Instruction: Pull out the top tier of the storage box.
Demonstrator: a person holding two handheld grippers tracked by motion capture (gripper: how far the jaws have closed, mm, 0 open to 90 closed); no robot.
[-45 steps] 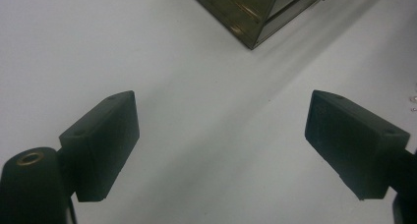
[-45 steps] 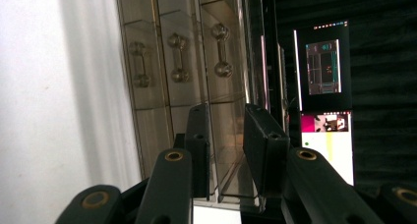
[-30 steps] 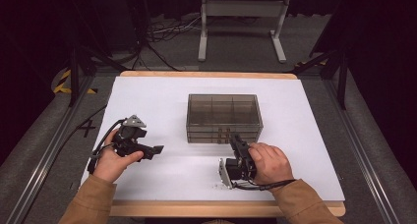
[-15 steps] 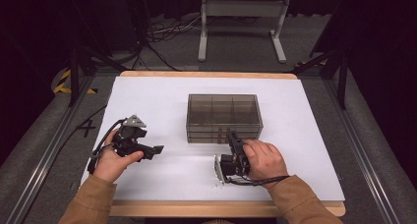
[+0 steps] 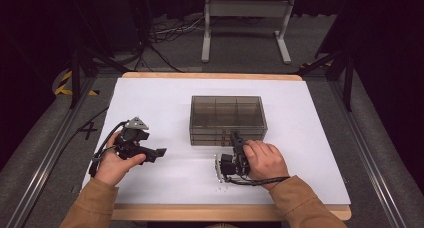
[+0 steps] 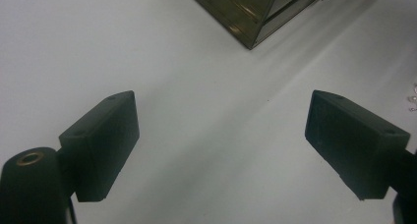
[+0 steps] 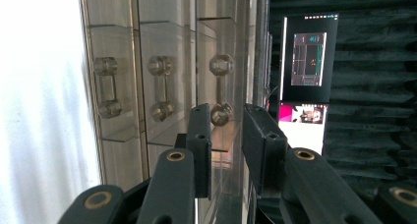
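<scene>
While narrowly parted, right claw (image 7: pixel 226 121) frames top drawer handle (image 7: pixel 221 89), left claw (image 6: pixel 221 145) wide open.

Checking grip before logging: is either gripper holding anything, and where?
Nothing is gripped: right gripper stands at a clear drawer handle of the smoky plastic drawer box; left gripper open.

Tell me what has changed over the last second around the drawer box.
The right gripper has edged left and up to the drawer box; its jaws now stand on either side of the top drawer's handle, not visibly clamped on it. Nothing was taken hold of or let go. The left gripper, the box and the table stayed as they were.
</scene>
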